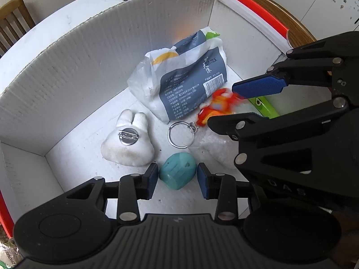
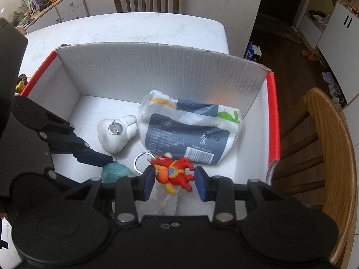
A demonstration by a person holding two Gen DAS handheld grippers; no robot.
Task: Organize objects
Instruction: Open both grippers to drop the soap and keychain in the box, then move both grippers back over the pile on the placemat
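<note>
In the left wrist view, the left gripper (image 1: 177,179) points down into a white cardboard box (image 1: 94,67) with red outer edges. A teal rounded object (image 1: 178,173), maybe a soft toy or a stone, sits between its two blue pads. The left pad seems to touch it, while at the right pad I cannot tell if there is contact, so the gripper is either just letting the object go or only lightly pinching it. The object rests on the box floor near the near wall. Beside it, toward the left wall, lies a white plush badge (image 1: 128,141) with its metal pin upward. Behind both is a tissue pack (image 1: 181,83) in a white and grey wrapper, lying toward the far right corner. The right gripper (image 1: 226,105) enters from the right, with a blurred red dragon keychain (image 1: 215,109) at its fingertips and the key ring (image 1: 179,135) flat on the floor.

In the right wrist view, the right gripper (image 2: 175,179) has the red dragon keychain (image 2: 174,173) between its pads. The left pad touches it, but a narrow gap shows at the right pad, so the hold looks loose. The figure lies across the jaws, its ring (image 2: 141,161) pointing to the left gripper (image 2: 98,159), which is very near over the teal rounded object (image 2: 114,172).

My judgement: both things are already in the box, so the next move needs each gripper to spread and rise straight, without hitting the other.
</note>
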